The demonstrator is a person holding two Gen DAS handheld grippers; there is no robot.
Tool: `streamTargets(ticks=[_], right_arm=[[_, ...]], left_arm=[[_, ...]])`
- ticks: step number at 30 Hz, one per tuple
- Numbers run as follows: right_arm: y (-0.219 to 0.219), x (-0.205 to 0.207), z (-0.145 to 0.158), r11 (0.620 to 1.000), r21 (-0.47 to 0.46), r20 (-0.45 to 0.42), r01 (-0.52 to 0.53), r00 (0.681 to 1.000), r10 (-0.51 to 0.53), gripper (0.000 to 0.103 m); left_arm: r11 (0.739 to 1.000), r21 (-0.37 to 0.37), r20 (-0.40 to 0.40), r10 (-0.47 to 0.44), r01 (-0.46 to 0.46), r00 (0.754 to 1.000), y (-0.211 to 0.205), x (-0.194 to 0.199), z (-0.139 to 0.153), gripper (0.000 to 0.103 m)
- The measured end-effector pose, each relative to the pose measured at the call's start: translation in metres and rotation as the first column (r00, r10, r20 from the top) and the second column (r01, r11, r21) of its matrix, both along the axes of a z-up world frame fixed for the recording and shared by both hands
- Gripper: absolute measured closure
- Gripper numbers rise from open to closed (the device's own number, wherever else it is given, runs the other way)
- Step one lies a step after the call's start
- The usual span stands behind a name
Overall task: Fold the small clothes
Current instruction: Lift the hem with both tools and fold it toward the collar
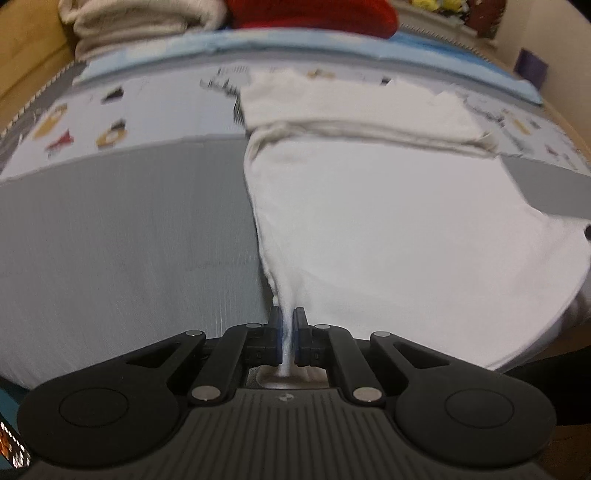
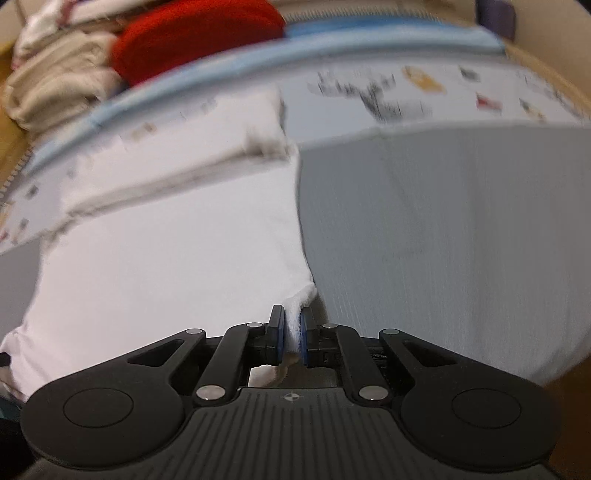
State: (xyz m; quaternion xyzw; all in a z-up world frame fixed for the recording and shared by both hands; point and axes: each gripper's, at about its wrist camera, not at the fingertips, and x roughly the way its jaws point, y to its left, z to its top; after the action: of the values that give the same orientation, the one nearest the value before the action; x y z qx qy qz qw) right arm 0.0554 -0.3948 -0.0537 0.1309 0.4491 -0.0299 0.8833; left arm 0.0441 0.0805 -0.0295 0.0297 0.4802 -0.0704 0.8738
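Left gripper (image 1: pixel 284 332) fingers nearly closed, pinching the near left corner of the white garment (image 1: pixel 388 221); thin bunched cloth runs down between the blue-edged pads. Right gripper (image 2: pixel 292 334) fingers likewise almost shut, clamped on the garment's near right corner (image 2: pixel 166 258), cloth wadded between the pads. Garment lies spread on a grey mat (image 1: pixel 129 240), near edge held up at both corners and stretched between the two grippers; the far part lies flat with a seam or hem band crossing it, beyond that another white layer resting on a printed sheet (image 1: pixel 92 118) with small coloured pictures. Light blue border strip (image 1: pixel 295 40) runs along the far side of the sheet. Behind it a pile of beige folded cloth (image 1: pixel 140 26) beside a red item (image 1: pixel 314 14); both touching or overlapping, hard to tell. Right wrist view is motion-blurred, print details unreadable.
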Motion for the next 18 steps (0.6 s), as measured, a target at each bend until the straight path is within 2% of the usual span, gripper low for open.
streamTargets(ticks=[5, 11, 14, 18], right_arm=[[-0.007, -0.02, 0.052, 0.999, 0.049, 0.121, -0.01, 0.993, 0.004, 0.096], [-0.023, -0.08, 0.113, 0.995, 0.075, 0.243, -0.063, 0.969, 0.043, 0.097], [-0.032, -0.114, 0.137, 0.993, 0.087, 0.305, -0.081, 0.951, 0.051, 0.097], [-0.041, -0.113, 0.129, 0.993, 0.096, 0.306, -0.068, 0.952, 0.036, 0.097]], left_arm=[[0.998, -0.062, 0.091, -0.007, 0.013, 0.996, 0.009, -0.028, 0.055, 0.099], [0.984, -0.177, 0.184, 0.006, 0.027, 0.983, 0.037, -0.085, 0.127, 0.099], [0.977, -0.211, 0.179, 0.02, 0.018, 0.984, 0.044, -0.097, 0.133, 0.099], [0.974, -0.225, 0.135, 0.036, -0.005, 0.99, 0.047, -0.074, 0.116, 0.099]])
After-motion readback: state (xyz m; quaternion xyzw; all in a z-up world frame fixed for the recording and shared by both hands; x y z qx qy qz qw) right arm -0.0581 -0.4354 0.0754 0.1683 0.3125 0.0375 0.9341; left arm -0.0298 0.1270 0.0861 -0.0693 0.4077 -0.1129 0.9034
